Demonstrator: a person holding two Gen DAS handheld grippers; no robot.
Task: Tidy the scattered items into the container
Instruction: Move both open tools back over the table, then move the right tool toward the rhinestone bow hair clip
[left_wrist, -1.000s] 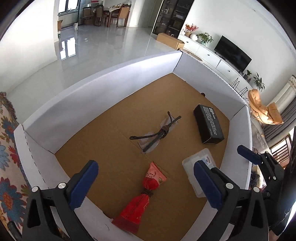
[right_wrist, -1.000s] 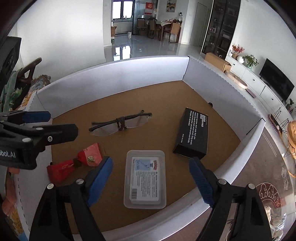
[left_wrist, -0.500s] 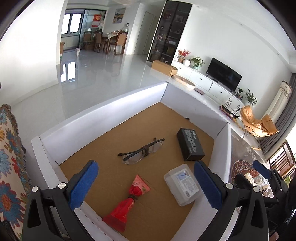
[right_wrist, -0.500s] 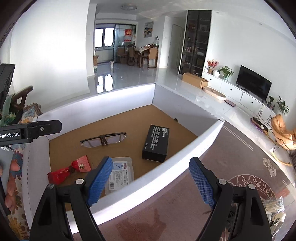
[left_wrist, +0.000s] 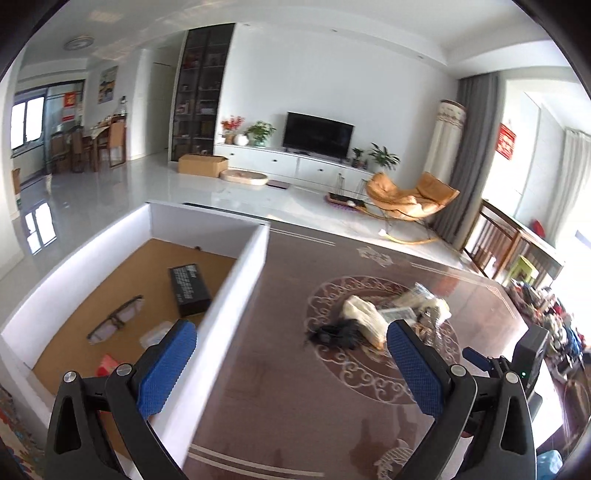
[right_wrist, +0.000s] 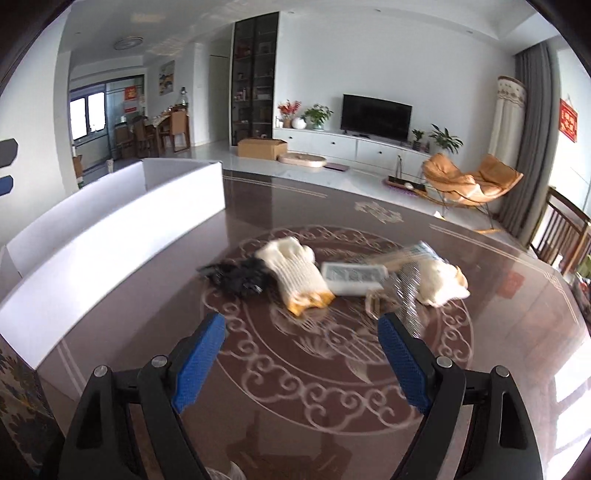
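Note:
A white-walled box (left_wrist: 236, 295) with a brown floor stands on the left of the table; it also shows in the right wrist view (right_wrist: 122, 229). It holds a black box (left_wrist: 188, 284), glasses (left_wrist: 116, 319), a clear plastic case (left_wrist: 157, 334) and a red packet (left_wrist: 107, 363). A heap lies on the table: a black item (right_wrist: 240, 278), a cream glove (right_wrist: 295, 273), a white packet (right_wrist: 352, 277) and a pale bundle (right_wrist: 439, 282). My left gripper (left_wrist: 291, 365) is open and empty over the box's right wall. My right gripper (right_wrist: 301, 360) is open and empty, short of the heap.
The dark patterned table (right_wrist: 332, 369) stretches to the right. A floral cloth (right_wrist: 18, 391) lies at the left edge. Wooden chairs (left_wrist: 495, 236) stand by the table's far right side.
Both grippers have swung up and to the right, away from the box interior toward the heap on the table. Both stayed open and empty.

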